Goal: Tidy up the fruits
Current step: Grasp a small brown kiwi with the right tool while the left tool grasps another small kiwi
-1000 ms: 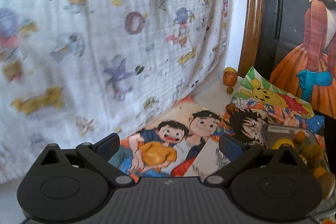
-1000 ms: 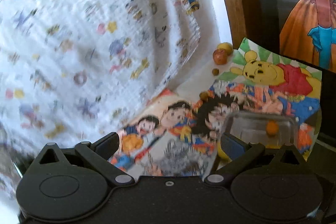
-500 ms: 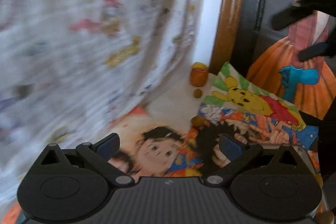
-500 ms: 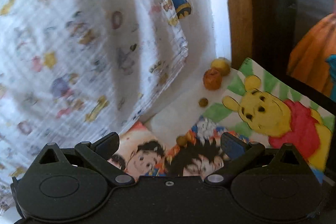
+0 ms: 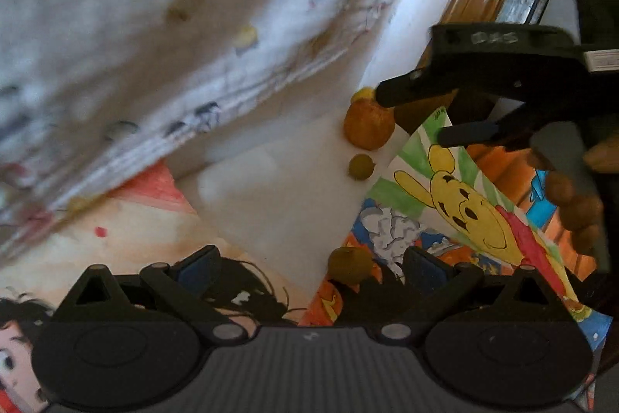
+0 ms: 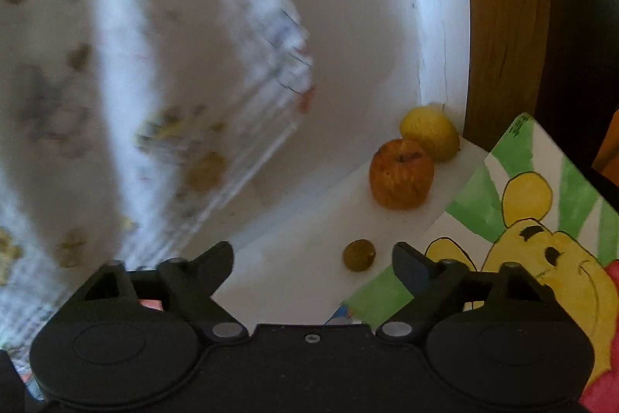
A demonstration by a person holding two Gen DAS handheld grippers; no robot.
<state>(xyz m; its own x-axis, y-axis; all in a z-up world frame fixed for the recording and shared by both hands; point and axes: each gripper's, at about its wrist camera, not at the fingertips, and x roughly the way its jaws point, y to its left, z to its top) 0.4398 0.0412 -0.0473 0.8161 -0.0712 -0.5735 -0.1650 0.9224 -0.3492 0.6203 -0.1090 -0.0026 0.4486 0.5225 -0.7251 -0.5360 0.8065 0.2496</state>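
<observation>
While both grippers hung over the white surface [image 6: 294,258], noted patterned cloth [image 6: 116,84] draped ahead-left of both jaw sets, blurred. Bear drawing [image 6: 541,239] lay ahead-right of right jaws. Right gripper [image 6: 313,260] empty, jaws wide apart. Left gripper [image 5: 309,264] likewise empty, jaws spread. Red-orange apple [image 6: 400,175] sat well ahead of right jaws, slightly right, touching yellow fruit [image 6: 429,132] behind it. Small green fruit [image 6: 359,255] just ahead of right jaw gap, nearer right finger. Second small green fruit [image 5: 350,264] between left jaws, nearer right finger.
</observation>
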